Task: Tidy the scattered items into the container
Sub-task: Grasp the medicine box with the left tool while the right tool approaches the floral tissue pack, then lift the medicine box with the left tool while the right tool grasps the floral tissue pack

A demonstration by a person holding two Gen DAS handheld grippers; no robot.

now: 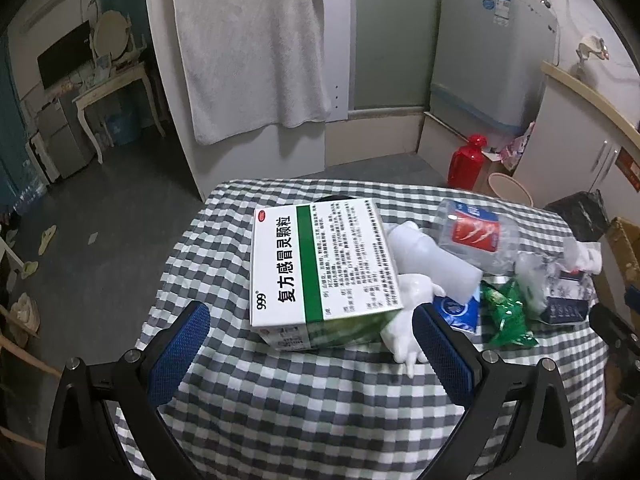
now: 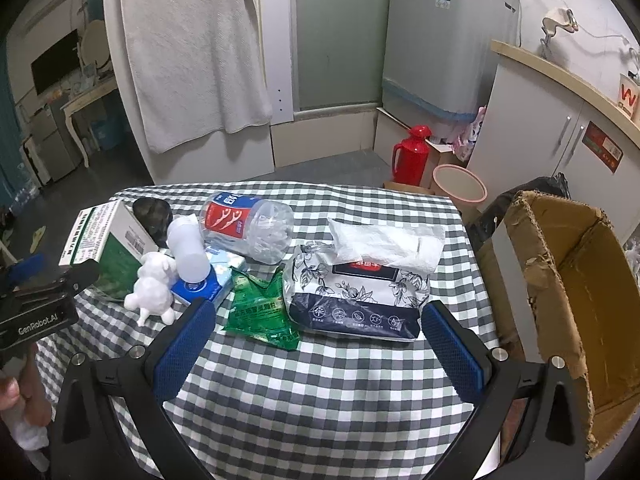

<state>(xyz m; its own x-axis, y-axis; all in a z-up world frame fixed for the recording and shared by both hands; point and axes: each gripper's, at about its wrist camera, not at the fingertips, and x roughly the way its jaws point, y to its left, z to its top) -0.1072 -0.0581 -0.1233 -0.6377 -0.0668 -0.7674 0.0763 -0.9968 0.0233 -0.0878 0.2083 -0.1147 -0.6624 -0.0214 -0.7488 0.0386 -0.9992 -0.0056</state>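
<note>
Both cameras sit just behind their own open jaws and look forward and down across the checked counter [image 1: 320,400] toward the far wall with the hanging towel [image 2: 192,52]. The left wrist view is close over the medicine box [image 1: 320,264], near the counter's left side. The right wrist view sits further right, close to the tissue pack [image 2: 360,292], with the cardboard box [image 2: 560,300] at its right edge. Both share the bottle [image 2: 248,224], the white figurine [image 1: 408,320] and the red flask [image 1: 466,162].
</note>
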